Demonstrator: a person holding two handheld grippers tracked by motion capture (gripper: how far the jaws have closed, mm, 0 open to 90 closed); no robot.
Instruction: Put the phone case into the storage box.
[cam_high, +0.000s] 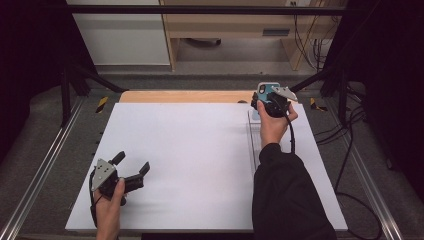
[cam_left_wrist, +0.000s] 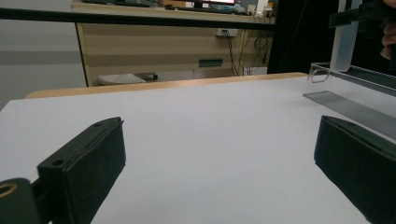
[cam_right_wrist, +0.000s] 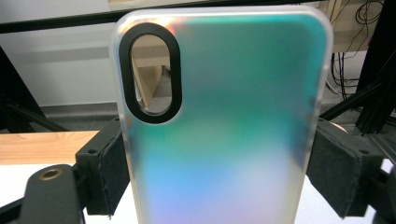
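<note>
Nearest the camera in the high view, a bare hand holds the left tool (cam_high: 132, 165) low on the white bench (cam_high: 200, 165), close to its front left corner, with the two black padded jaws spread wide and nothing between them. From the left gripper view those pads stand far apart over the blank sheet, released and empty. Beyond them, across the bench, a black-sleeved arm (cam_high: 285, 195) reaches up the right side toward the far edge. At its end the right tool (cam_high: 261, 98) is clenched on a translucent phone case with a teal-to-lilac sheen and a black-ringed oval camera cutout (cam_right_wrist: 224, 126). Seen from the right gripper view, the case stands upright, its two long edges pressed between the foam pads, the cutout at the upper left. Under that hand, a clear acrylic rack (cam_left_wrist: 345, 100) with a ribbed base lies lengthwise along the bench's right side; the case hangs just over its far end, and whether the two touch cannot be told. Past the white sheet runs a strip of pale wood bench edge (cam_high: 185, 96), then grey floor and a light wooden cabinet (cam_high: 225, 25) at the back.
</note>
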